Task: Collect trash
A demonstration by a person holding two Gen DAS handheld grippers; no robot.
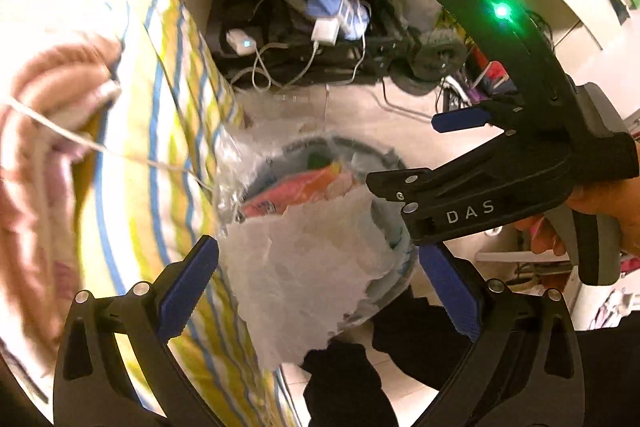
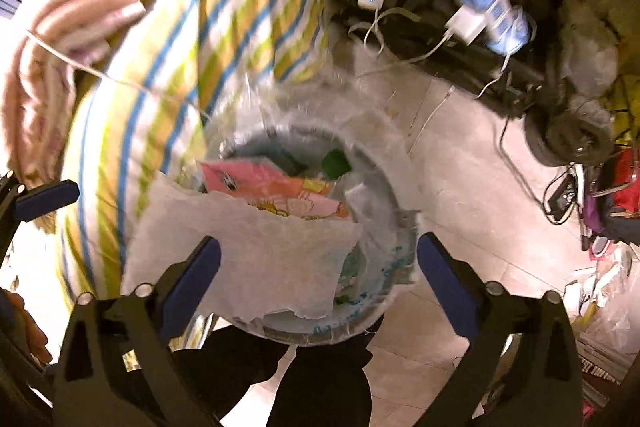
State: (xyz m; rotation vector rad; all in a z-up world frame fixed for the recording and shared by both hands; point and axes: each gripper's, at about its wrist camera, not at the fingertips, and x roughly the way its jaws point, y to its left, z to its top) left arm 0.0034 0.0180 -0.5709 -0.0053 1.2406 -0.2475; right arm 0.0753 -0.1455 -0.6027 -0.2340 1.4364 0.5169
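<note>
A round grey trash bin (image 1: 380, 151) (image 2: 386, 183) with a clear plastic liner stands on the tiled floor below both grippers. A torn white tissue (image 1: 312, 267) (image 2: 248, 251) lies over its near rim, on top of a pink-orange wrapper (image 1: 296, 191) (image 2: 276, 187) and a green item (image 2: 337, 163). My left gripper (image 1: 320, 287) hangs open above the bin, its blue pads clear of the tissue. My right gripper (image 2: 320, 259) (image 1: 400, 151) is open too, held by a hand to the right of the left one. One blue pad of the left gripper (image 2: 48, 198) shows at the left edge.
A yellow-and-blue striped pillow (image 1: 160, 147) (image 2: 160, 87) and a pink blanket (image 1: 48, 107) press against the bin's left side. A black case (image 1: 288, 67) (image 2: 440, 59) with chargers and cables lies behind it. A person's dark legs (image 1: 344, 379) (image 2: 320, 387) stand just in front.
</note>
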